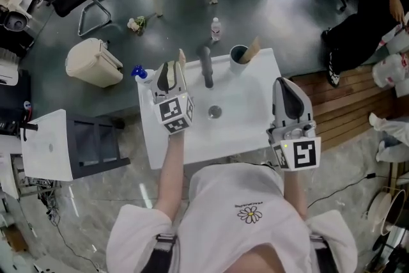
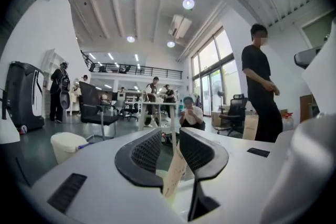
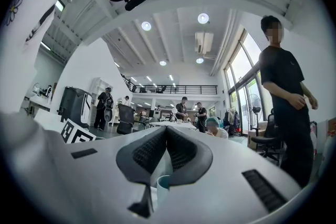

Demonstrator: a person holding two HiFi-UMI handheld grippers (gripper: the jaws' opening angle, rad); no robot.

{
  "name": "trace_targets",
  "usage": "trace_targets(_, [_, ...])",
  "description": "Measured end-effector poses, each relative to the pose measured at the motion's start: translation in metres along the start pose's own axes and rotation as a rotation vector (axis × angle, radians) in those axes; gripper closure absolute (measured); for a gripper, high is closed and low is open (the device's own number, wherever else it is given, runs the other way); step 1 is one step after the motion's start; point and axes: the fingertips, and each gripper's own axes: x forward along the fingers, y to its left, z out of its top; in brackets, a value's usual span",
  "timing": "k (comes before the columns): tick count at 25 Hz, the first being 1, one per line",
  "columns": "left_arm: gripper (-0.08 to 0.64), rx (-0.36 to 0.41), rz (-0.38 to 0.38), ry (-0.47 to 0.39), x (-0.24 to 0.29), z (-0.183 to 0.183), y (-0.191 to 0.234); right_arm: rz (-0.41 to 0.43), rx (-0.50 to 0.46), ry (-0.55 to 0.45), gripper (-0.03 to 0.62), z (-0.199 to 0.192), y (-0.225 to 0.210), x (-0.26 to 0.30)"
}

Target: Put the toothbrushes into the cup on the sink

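A white sink (image 1: 249, 131) stands in front of me, with a grey faucet (image 1: 206, 64) and a drain (image 1: 215, 112). On its far rim is a dark cup (image 1: 238, 55) with a beige toothbrush pack (image 1: 254, 48) leaning in it. My left gripper (image 1: 171, 68) hovers over the sink's left rim, shut on another beige toothbrush pack (image 1: 182, 56). In the left gripper view (image 2: 170, 136) that pack (image 2: 176, 176) is a thin card between the pads. My right gripper (image 1: 282, 82) is over the right rim, shut and empty (image 3: 167, 131). A teal cup rim (image 3: 163, 184) shows below its jaws.
A blue-capped bottle (image 1: 138, 72) stands at the sink's far left corner. On the floor are a water bottle (image 1: 216, 29), a beige bin (image 1: 94, 62) and a white cabinet (image 1: 48, 144). Chairs, a table and several people are further off.
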Motion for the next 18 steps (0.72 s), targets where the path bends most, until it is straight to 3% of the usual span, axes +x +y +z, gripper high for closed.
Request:
trace_targets(11, [0.466, 0.086, 0.017, -0.284, -0.056, 0.134, -0.01, 0.034, 0.021, -0.087, 0.58, 0.02, 0.005, 0.016])
trace_targets(14, [0.524, 0.084, 0.066, -0.345, -0.088, 0.155, -0.013, 0.046, 0.019, -0.097, 0.58, 0.023, 0.008, 0.02])
trace_targets(18, [0.543, 0.083, 0.109, -0.363, -0.121, 0.161, -0.021, 0.061, 0.011, -0.1, 0.58, 0.022, 0.013, 0.026])
